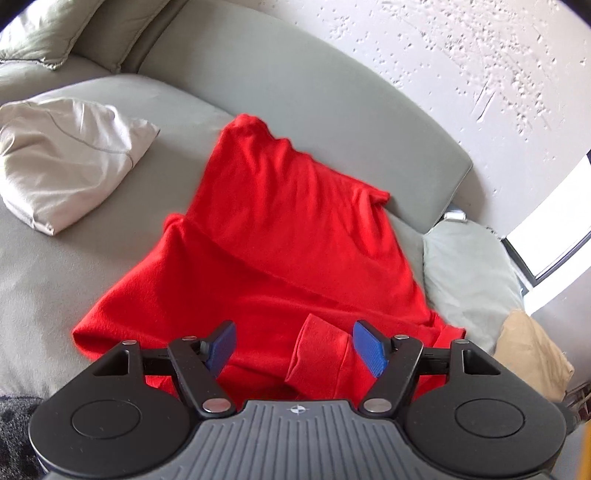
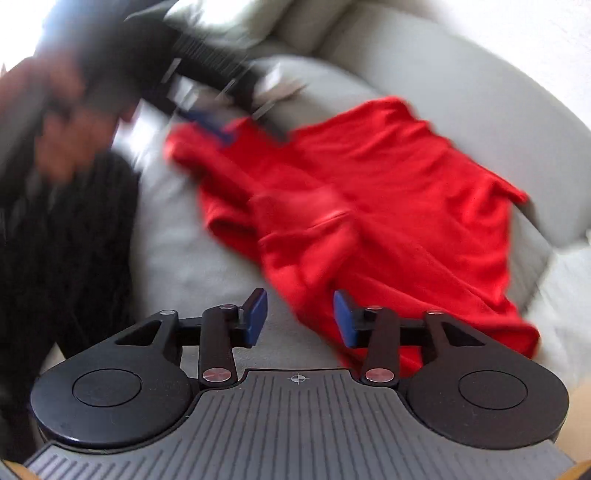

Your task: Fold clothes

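The left gripper is spread wide, its blue pads apart and pinching nothing; a folded sleeve cuff of the red garment lies between and beneath them. The right gripper is also spread, holding nothing, poised over the near edge of the same red garment.

The garment lies crumpled across a grey sofa seat, its far end climbing the grey backrest. Behind stands a white rough-plastered wall.

Only the left wrist view shows a folded beige cloth far left on the seat, a pale green cushion to the right with a tan cushion nearer, and more cushions at the far left corner.

Only the right wrist view, heavily blurred, shows the left gripper at the garment's far left end, the hand gripping it, and dark clothing on the left
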Action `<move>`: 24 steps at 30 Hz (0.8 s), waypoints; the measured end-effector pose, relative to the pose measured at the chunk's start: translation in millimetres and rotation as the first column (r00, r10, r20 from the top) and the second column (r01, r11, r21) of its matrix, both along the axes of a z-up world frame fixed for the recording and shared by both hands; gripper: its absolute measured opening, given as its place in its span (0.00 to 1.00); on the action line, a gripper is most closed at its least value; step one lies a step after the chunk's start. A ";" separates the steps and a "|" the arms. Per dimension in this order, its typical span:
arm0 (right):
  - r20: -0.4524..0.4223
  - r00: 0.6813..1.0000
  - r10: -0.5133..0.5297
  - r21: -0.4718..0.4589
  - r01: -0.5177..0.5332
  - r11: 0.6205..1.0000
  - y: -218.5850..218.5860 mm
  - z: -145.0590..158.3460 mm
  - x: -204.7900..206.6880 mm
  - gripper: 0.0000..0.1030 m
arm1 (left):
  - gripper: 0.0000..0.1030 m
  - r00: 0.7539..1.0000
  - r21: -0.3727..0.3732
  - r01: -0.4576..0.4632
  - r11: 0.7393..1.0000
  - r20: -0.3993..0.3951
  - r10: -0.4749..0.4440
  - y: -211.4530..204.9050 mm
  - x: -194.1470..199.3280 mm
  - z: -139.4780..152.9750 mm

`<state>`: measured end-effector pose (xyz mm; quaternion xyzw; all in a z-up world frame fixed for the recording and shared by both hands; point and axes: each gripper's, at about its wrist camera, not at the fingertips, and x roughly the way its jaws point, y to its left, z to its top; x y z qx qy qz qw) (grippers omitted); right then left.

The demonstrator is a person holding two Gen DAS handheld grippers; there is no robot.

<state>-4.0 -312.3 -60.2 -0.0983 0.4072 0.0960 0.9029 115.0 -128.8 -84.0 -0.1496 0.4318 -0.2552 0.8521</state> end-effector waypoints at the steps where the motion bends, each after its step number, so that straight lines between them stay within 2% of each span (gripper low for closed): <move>1: 0.015 0.997 -0.076 0.050 0.075 0.996 -13.0 8.5 -3.3 0.54 | 0.66 1.000 0.010 0.004 1.000 -0.006 -0.004 -2.4 0.9 -0.8; 3: 0.013 0.968 -0.251 0.168 0.246 0.955 -44.6 17.9 -6.1 0.54 | 0.66 1.000 0.031 0.015 0.999 -0.016 -0.015 -7.8 3.6 -2.8; 5: -0.021 0.913 -0.407 0.287 0.395 0.873 -75.7 22.9 -8.2 0.53 | 0.61 0.998 0.035 0.043 0.998 -0.037 -0.042 -15.7 12.5 -7.8; 7: -0.080 0.860 -0.504 0.398 0.491 0.775 -101.0 22.0 -11.6 0.53 | 0.46 0.995 0.030 0.074 0.997 -0.072 -0.072 -23.4 23.0 -13.7; 8: -0.098 0.844 -0.528 0.426 0.515 0.744 -108.5 21.5 -12.5 0.53 | 0.42 0.991 0.020 0.091 0.996 -0.100 -0.089 -26.7 28.7 -17.3; 10: -0.105 0.835 -0.541 0.441 0.526 0.727 -115.0 20.2 -13.0 0.53 | 0.30 0.980 -0.001 0.125 0.992 -0.157 -0.123 -33.2 40.1 -24.4; 14: -0.121 0.815 -0.566 0.471 0.549 0.690 -127.9 17.6 -14.0 0.53 | 0.29 0.962 0.016 0.182 0.983 -0.211 -0.175 -44.6 49.8 -35.0; 16: -0.128 0.805 -0.579 0.485 0.560 0.671 -135.2 16.5 -14.5 0.53 | 0.32 0.958 0.022 0.196 0.980 -0.218 -0.187 -45.5 49.3 -38.6; 18: -0.133 0.782 -0.610 0.490 0.586 0.645 -145.5 14.7 -16.0 0.54 | 0.35 0.956 0.024 0.206 0.978 -0.219 -0.196 -45.0 47.6 -41.7; 20: -0.155 0.740 -0.655 0.498 0.631 0.595 -157.0 11.3 -17.0 0.54 | 0.39 0.956 0.027 0.209 0.978 -0.218 -0.198 -40.9 46.0 -42.4; 24: -0.235 0.658 -0.715 0.547 0.698 0.462 -183.0 -0.4 -16.3 0.54 | 0.39 0.959 0.037 0.204 0.978 -0.208 -0.192 -34.4 44.3 -42.2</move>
